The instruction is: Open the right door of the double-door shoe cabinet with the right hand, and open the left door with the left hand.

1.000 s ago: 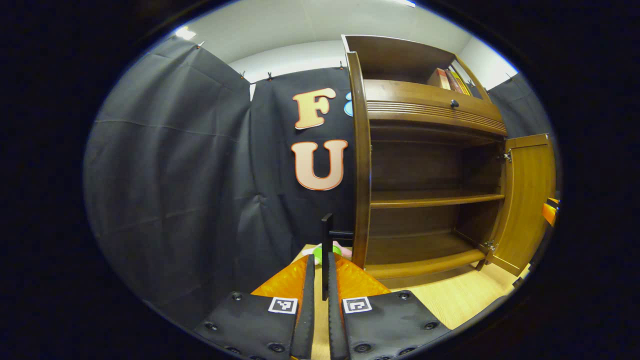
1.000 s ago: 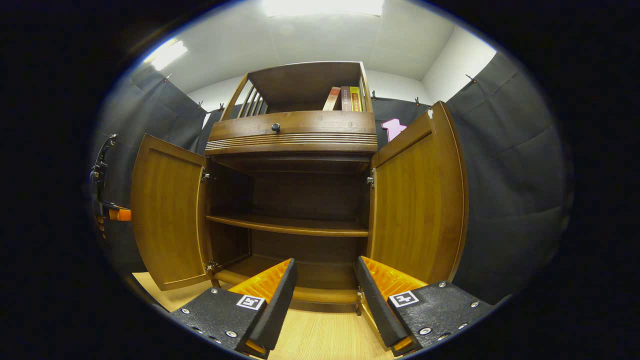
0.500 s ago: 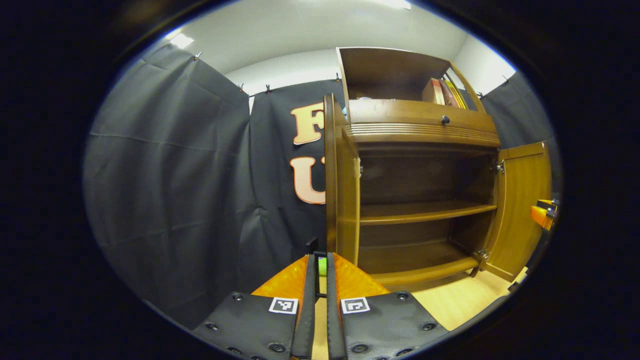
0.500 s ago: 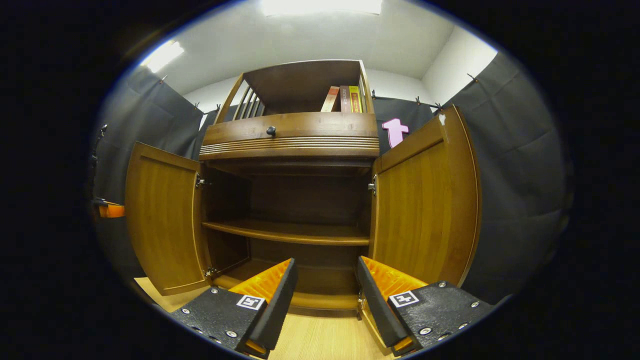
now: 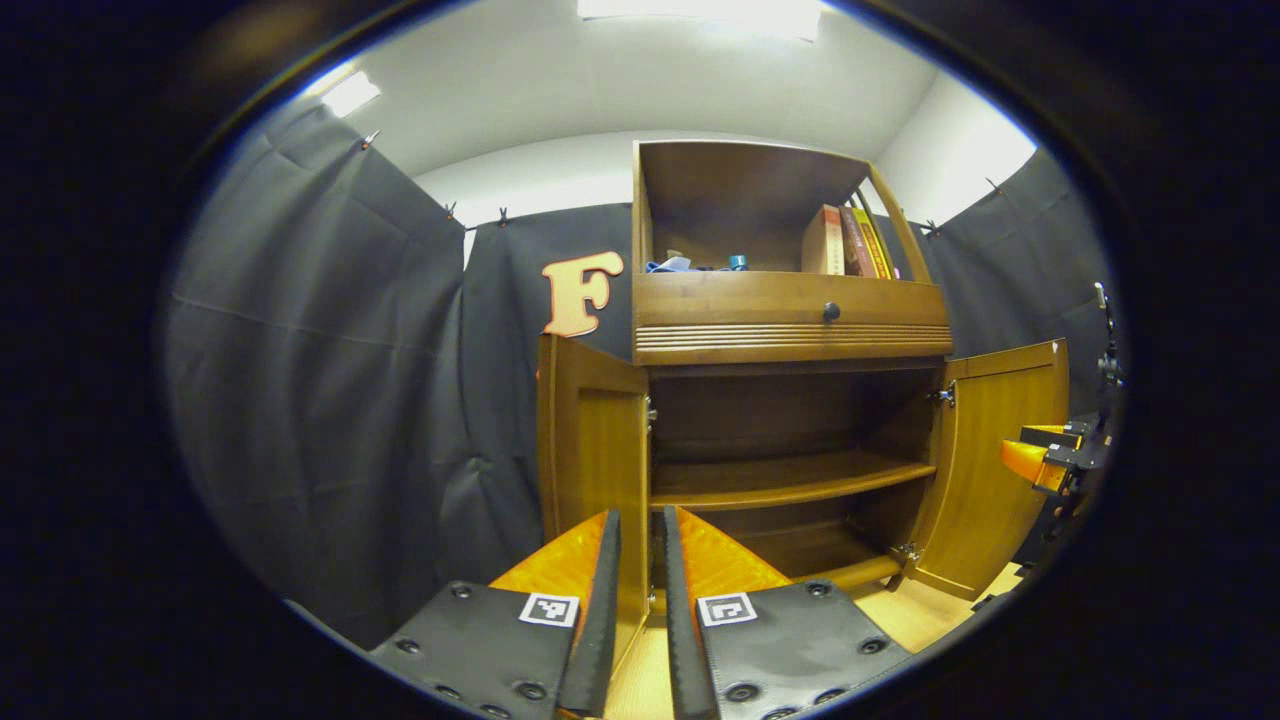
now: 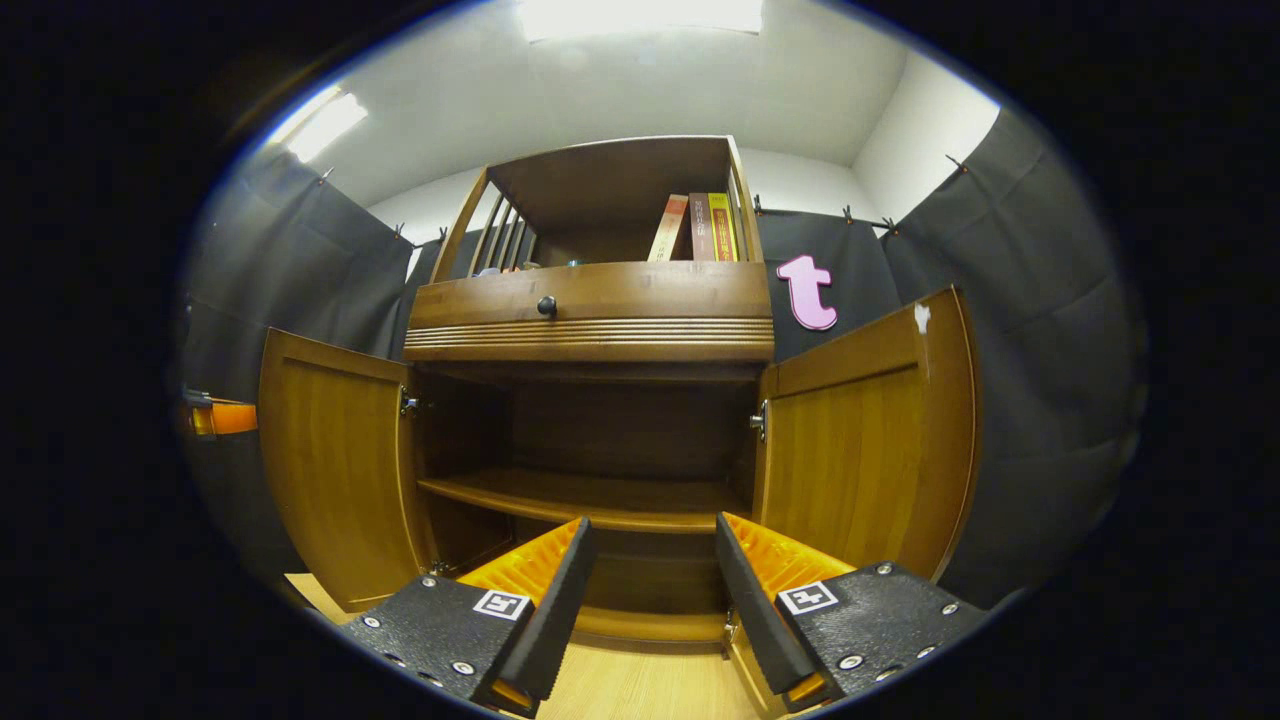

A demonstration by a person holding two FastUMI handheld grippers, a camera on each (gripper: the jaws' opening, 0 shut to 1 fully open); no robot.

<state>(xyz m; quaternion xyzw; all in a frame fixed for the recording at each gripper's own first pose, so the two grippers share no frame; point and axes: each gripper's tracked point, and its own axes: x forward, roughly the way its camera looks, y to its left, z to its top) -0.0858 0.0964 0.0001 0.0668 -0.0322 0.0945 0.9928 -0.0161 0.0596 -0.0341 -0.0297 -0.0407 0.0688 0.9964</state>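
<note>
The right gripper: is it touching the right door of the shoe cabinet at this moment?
Apart. In the right gripper view the right gripper is open, and the right door stands wide open beyond its fingers, a gap showing between them.

- I see black cloth (image 5: 330, 380) walling the booth on both sides.
- White ceiling (image 6: 640, 90) with bright lights (image 6: 640, 15).
- Pale wood floor (image 6: 640, 690) below.

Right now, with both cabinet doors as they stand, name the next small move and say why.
Probably draw the left gripper back a little, clear of the left door. Both doors, left and right door, stand swung wide and the shelf is exposed. The left jaws are nearly together with nothing seen between them; the right gripper is open and holds nothing.
</note>
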